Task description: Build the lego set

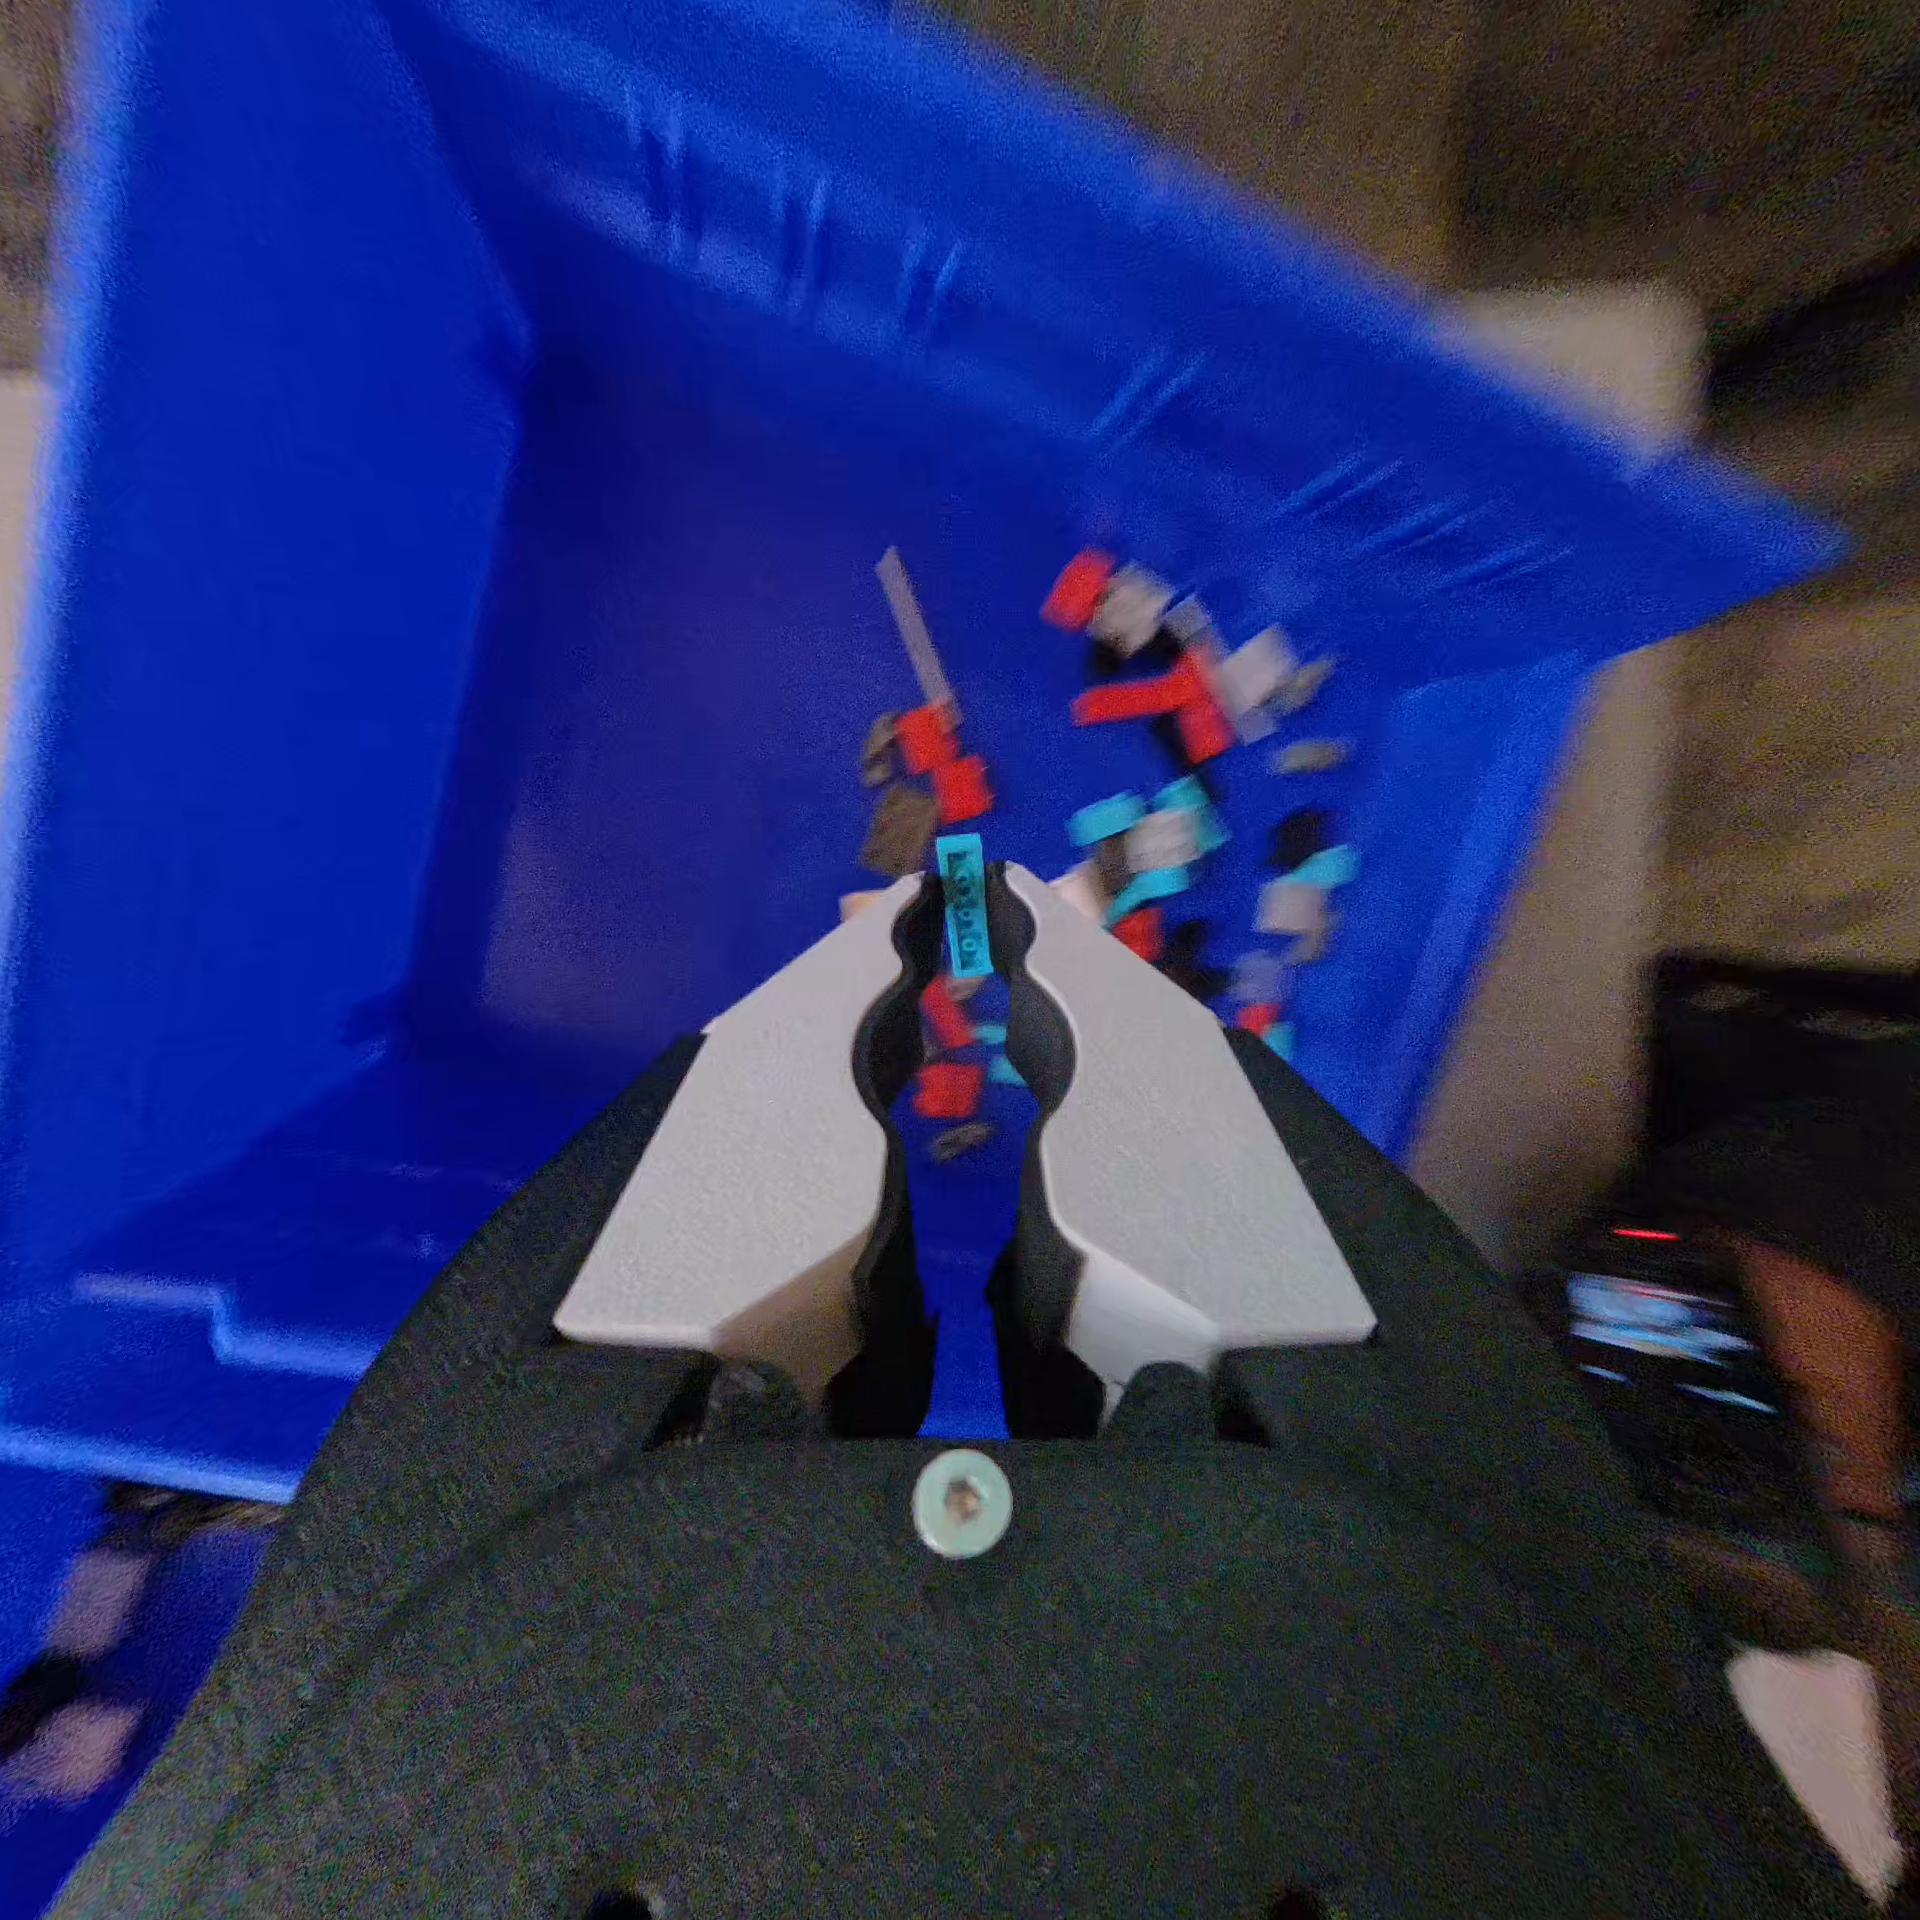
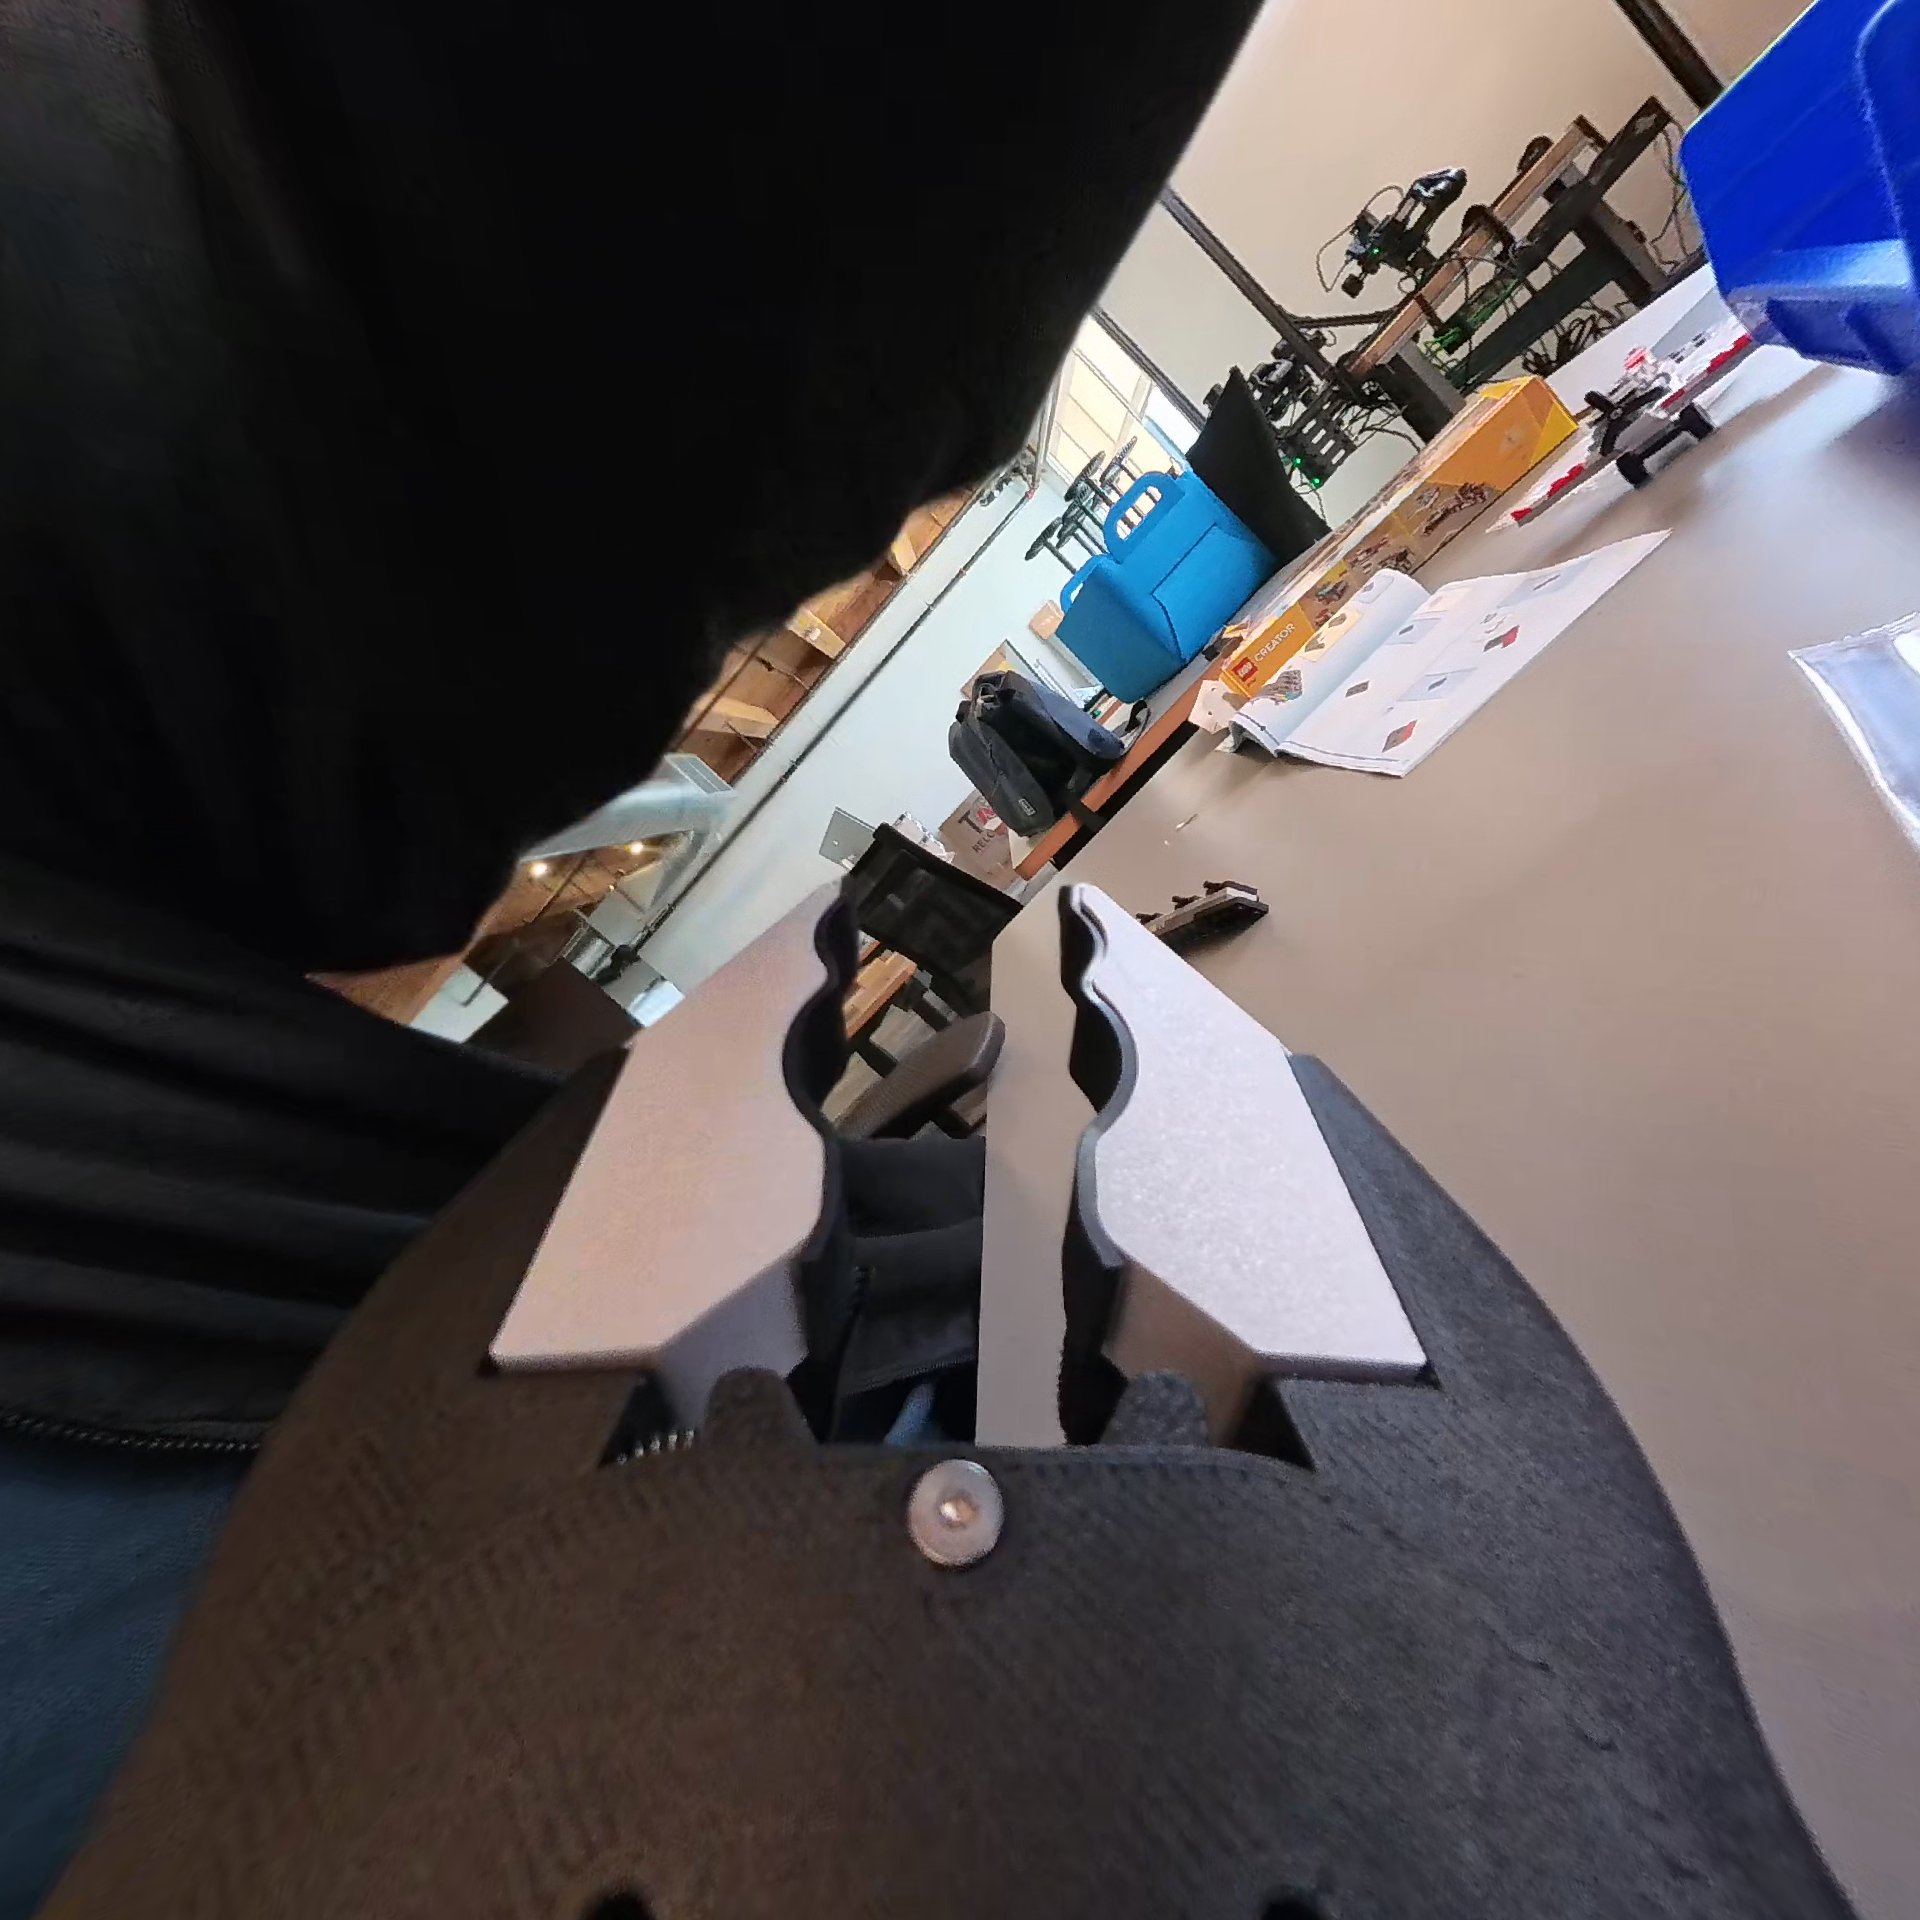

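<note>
In the left wrist view my left gripper (image 1: 963,883) is shut on a thin turquoise lego plate (image 1: 961,906), held upright between the tips above the inside of a big blue bin (image 1: 312,623). Several loose red, turquoise, grey and tan lego pieces (image 1: 1174,707) lie blurred on the bin floor. In the right wrist view my right gripper (image 2: 951,904) is open and empty, tilted, near the table edge beside a person's dark clothing (image 2: 416,416). A small dark lego assembly (image 2: 1210,906) lies on the table just past its right fingertip.
On the grey table (image 2: 1558,1039) lie an open instruction booklet (image 2: 1455,655), a yellow lego box (image 2: 1403,520), a clear plastic bag (image 2: 1870,686) and a small built piece (image 2: 1652,436). The blue bin (image 2: 1808,187) stands at the far right. Chairs and benches are beyond.
</note>
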A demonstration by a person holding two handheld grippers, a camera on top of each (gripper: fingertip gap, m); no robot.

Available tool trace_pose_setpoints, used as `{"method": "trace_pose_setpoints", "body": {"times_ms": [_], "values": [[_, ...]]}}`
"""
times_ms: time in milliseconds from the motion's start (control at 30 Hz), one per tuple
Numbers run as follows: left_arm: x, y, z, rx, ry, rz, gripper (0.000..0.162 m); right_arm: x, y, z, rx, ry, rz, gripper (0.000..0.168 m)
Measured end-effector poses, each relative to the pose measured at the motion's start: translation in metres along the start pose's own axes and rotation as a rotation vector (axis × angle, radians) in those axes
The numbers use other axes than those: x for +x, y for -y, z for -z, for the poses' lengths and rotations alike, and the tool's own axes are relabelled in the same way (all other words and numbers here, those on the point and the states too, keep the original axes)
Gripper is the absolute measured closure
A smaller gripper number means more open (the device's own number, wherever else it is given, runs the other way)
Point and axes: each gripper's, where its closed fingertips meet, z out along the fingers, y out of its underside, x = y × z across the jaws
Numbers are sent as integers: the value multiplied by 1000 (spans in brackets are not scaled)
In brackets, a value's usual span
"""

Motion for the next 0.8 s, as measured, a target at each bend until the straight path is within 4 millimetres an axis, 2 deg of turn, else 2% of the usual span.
{"method": "trace_pose_setpoints", "body": {"times_ms": [67,133,233,300,367,433,467,533,567,633,700,733,800], "values": [[29,11,48,272,-119,21,156,1,-2,0,-17,-12,7,130],[51,-1,95,481,-195,26,155,2,-4,1,-30,-24,12,130],[82,-41,152,739,-299,19,155,4,-3,2,-33,-48,19,130],[97,-73,182,877,-351,48,154,6,-4,2,-38,-66,29,130],[108,-103,203,982,-364,79,154,7,-4,2,-45,-83,41,130],[118,-130,213,1033,-345,114,154,9,-5,2,-46,-94,43,130],[121,-145,213,1027,-320,142,154,10,-4,2,-45,-102,45,130],[124,-182,196,907,-216,229,154,13,-3,4,-44,-133,56,130],[123,-209,179,790,-140,285,154,15,-3,5,-46,-152,65,130],[123,-276,140,486,14,397,154,21,-2,8,-56,-193,84,130],[133,-342,105,201,96,488,154,25,0,10,-60,-219,93,130],[138,-369,91,96,121,524,154,27,1,10,-58,-225,90,130],[148,-405,68,-36,139,581,154,29,2,10,-57,-232,84,130]]}}
